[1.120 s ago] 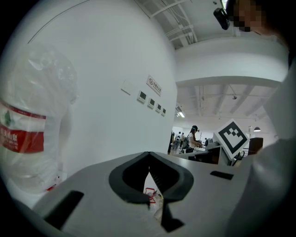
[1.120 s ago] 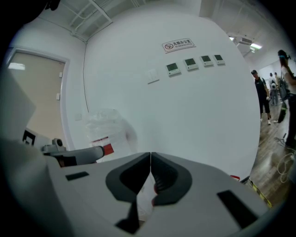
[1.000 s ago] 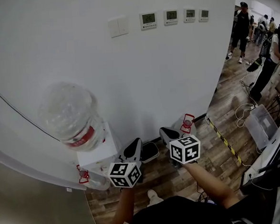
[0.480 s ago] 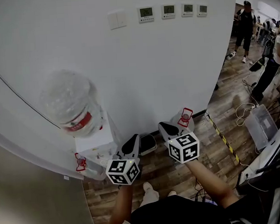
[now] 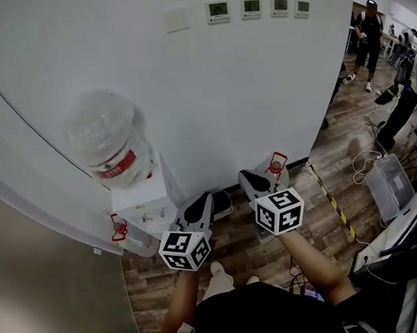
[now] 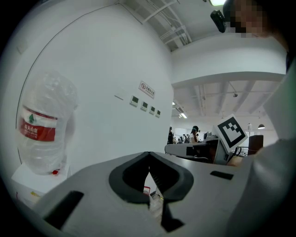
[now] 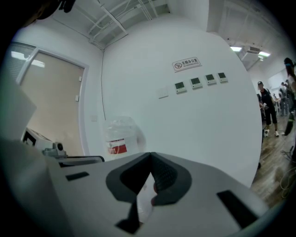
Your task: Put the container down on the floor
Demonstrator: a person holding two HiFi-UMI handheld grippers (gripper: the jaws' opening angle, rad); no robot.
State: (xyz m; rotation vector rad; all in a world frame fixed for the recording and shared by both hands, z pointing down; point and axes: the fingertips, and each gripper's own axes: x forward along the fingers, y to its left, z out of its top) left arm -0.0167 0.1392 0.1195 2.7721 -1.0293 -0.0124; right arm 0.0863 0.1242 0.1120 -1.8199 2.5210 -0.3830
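Head view: the left gripper and right gripper, grey plastic with black pads, point down toward a wood-plank floor. The container, a clear plastic tub with a red clip, stands on the floor at the foot of the smooth white wall, just beyond the right gripper. A crinkled clear water bottle stands upended at left.

Left gripper view: ribbed pads meet at the tips, clamping nothing. The container shows through the wedge-shaped gap behind them.

Right gripper view: pads likewise closed tip to tip, empty.
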